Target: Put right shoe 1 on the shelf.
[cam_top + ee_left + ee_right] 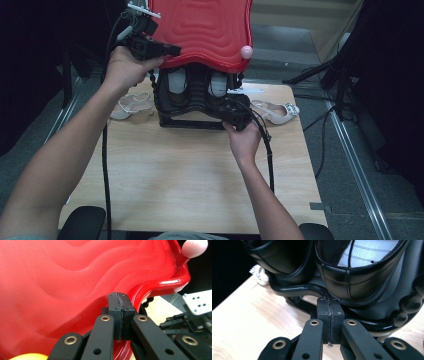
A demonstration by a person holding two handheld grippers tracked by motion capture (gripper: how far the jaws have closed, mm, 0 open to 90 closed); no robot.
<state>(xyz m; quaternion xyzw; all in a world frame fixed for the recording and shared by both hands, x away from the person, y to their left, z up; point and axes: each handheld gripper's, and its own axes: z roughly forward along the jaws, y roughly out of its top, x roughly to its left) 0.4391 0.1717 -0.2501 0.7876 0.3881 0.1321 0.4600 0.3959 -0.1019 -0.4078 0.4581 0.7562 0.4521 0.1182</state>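
Left claw [167,50], closed, braced the red lid [200,30] upright, exposing black shoes [197,90]; right claw [227,107], closed empty, rested against the rack frame [192,124].

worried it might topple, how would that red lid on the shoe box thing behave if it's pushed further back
The red lid looks like stiff, glossy moulded plastic, so probably rigid and slippery. It stands raised above the black shoe holder, so the whole thing may tip backward. The left gripper, jaws shut, rests at its rim.
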